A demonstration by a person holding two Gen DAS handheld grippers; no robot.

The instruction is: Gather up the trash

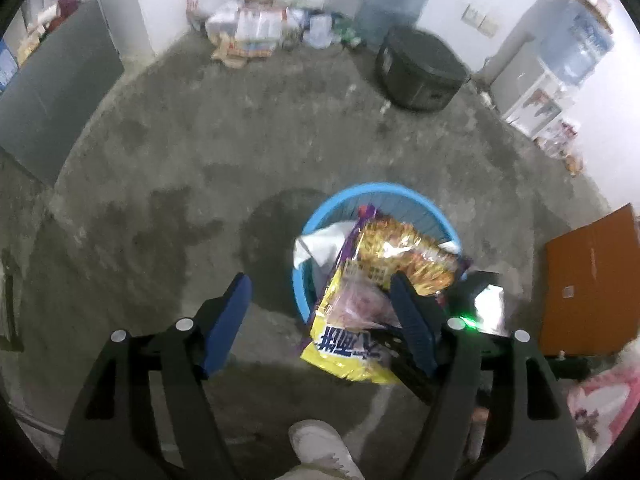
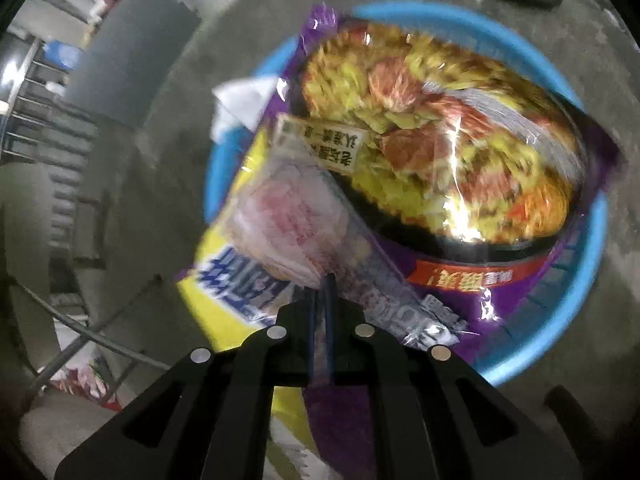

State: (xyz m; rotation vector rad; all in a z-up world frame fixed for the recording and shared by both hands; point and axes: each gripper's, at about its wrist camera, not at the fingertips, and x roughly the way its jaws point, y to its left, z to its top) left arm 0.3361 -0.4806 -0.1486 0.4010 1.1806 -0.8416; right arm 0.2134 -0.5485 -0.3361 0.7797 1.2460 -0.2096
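Note:
A blue plastic basket stands on the concrete floor, with white paper inside. A large purple and yellow noodle wrapper hangs over the basket. My right gripper is shut on this wrapper together with a small clear plastic wrapper, above the blue basket. My left gripper is open and empty, just left of the wrapper and above the floor beside the basket. The right gripper's body shows behind my left gripper's right finger.
A dark round stool and water jugs stand at the back wall. A water dispenser is at the right. A brown cardboard piece lies right of the basket. A grey cabinet is at the left. My shoe is below.

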